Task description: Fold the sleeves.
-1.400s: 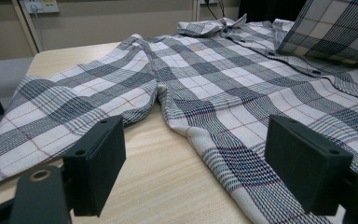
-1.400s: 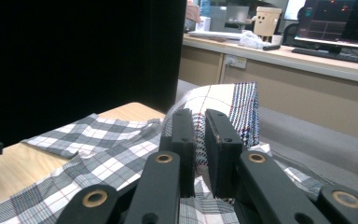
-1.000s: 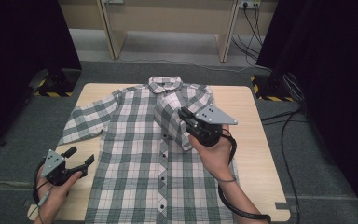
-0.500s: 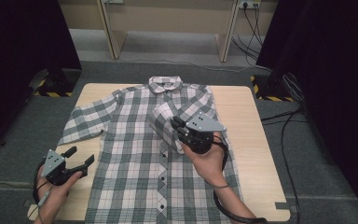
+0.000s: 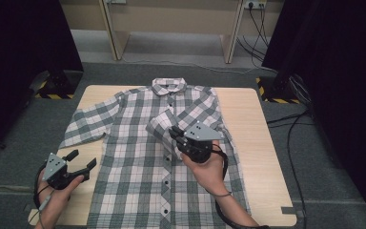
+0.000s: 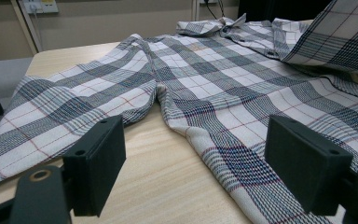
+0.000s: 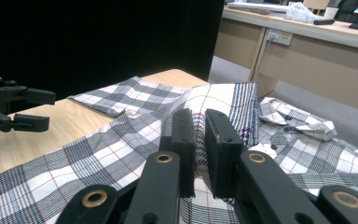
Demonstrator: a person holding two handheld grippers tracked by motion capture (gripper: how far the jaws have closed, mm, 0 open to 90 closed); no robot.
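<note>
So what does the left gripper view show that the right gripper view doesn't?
Left gripper view alone: the left gripper's open jaws close up, with nothing between them, over the shirt's side edge and the bare table.

Right gripper view alone: the right gripper shut on the folded-over sleeve, and a wall socket behind.

Both: the plaid shirt lying flat on the wooden table, its collar at the far end.

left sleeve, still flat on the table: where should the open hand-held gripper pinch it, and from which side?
Probably the cuff end of the left sleeve, from the table's left edge. It lies flat, angled outward, with its end toward that edge and bare wood beside it, so one jaw could slide under. The left hand-held gripper sits open on that side.
</note>
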